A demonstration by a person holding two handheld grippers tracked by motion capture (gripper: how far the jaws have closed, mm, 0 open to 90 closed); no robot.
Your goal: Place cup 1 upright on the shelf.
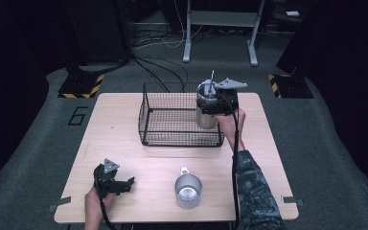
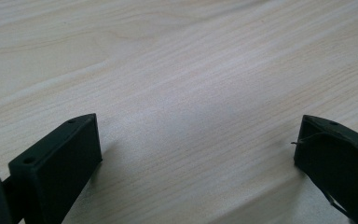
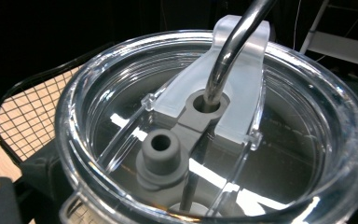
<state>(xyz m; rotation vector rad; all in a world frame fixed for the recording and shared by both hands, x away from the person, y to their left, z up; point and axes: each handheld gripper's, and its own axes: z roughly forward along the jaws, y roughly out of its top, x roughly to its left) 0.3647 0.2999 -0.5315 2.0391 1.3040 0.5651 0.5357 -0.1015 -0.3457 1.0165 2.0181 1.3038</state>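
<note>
Right hand-held gripper (image 1: pixel 211 106) clamped a lidded steel tumbler (image 1: pixel 207 115) at the wire basket's (image 1: pixel 172 120) right end; left hand-held gripper (image 1: pixel 124 184) rested wide open, empty, on the surface (image 1: pixel 124 143).

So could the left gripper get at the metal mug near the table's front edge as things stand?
Probably yes: the left gripper is open and low over the table, and bare wood lies between it and the metal mug.

The tumbler (image 1: pixel 206 115) hides the right claw's (image 1: pixel 210 106) jaws; its body is cut off in the right gripper view.
</note>
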